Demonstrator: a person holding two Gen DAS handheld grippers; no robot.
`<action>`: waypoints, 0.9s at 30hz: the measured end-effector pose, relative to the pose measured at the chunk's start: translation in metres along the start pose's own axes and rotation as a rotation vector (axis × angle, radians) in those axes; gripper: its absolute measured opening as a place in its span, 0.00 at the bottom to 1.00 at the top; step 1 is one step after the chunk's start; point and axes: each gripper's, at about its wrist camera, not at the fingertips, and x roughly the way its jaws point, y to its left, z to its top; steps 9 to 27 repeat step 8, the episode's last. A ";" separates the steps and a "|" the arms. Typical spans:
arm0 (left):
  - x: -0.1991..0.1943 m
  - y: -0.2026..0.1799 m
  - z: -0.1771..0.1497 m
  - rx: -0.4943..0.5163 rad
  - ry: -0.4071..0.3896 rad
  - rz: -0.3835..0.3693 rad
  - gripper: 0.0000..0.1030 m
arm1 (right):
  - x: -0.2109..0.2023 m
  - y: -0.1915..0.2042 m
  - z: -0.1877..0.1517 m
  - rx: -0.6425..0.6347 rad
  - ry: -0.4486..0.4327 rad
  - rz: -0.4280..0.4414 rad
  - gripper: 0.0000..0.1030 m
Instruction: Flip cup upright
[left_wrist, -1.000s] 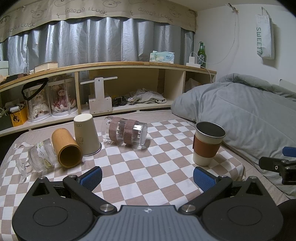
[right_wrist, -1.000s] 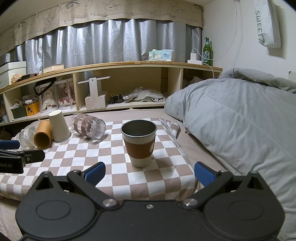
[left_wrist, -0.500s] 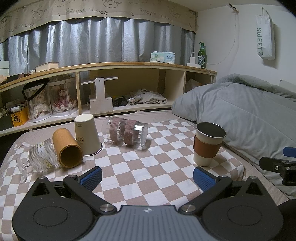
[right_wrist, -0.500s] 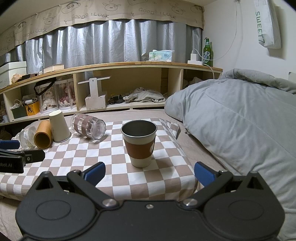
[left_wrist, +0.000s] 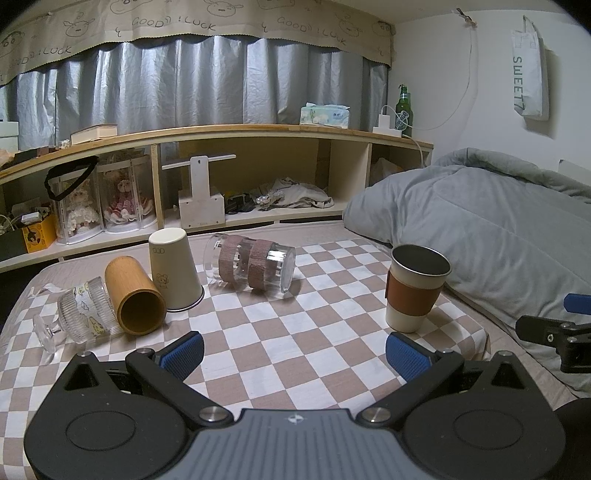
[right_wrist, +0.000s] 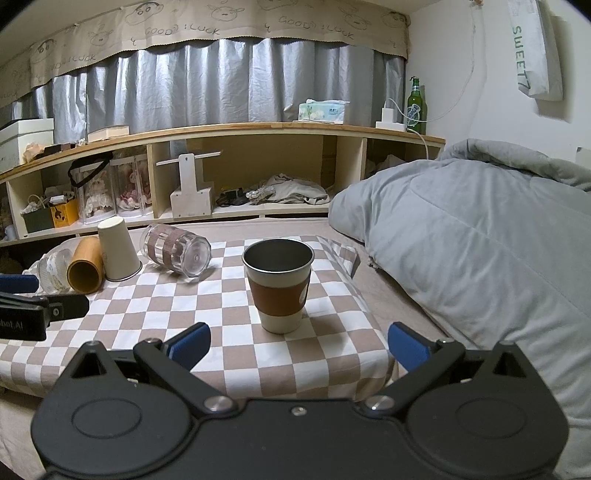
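A cup with a brown sleeve (left_wrist: 415, 291) (right_wrist: 279, 286) stands upright on the checkered cloth (left_wrist: 295, 332). A clear glass with brown bands (left_wrist: 251, 264) (right_wrist: 176, 250) lies on its side. A cream paper cup (left_wrist: 173, 267) (right_wrist: 117, 248) stands upside down. A tan tube cup (left_wrist: 133, 295) (right_wrist: 85, 264) and a ribbed glass goblet (left_wrist: 79, 314) lie on their sides at the left. My left gripper (left_wrist: 293, 356) is open and empty, low over the cloth's near side. My right gripper (right_wrist: 299, 343) is open and empty, just in front of the sleeved cup.
A grey duvet (left_wrist: 498, 229) is heaped at the right beside the cloth. A wooden shelf unit (left_wrist: 258, 177) runs along the back with doll cases, a white stand and clothes. A green bottle (right_wrist: 416, 107) and a tissue box stand on top.
The left view has drifted slightly; the cups look a touch nearer. Nothing on the cloth has moved and both grippers stay open.
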 end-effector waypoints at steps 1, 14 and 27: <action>0.000 0.001 0.000 -0.001 0.000 0.000 1.00 | 0.000 0.000 0.000 0.002 0.000 0.001 1.00; 0.000 0.000 0.000 0.001 0.000 0.000 1.00 | 0.000 0.000 0.000 0.001 0.000 0.001 1.00; 0.000 0.000 0.000 0.001 0.000 0.000 1.00 | 0.000 0.000 0.000 0.001 0.000 0.001 1.00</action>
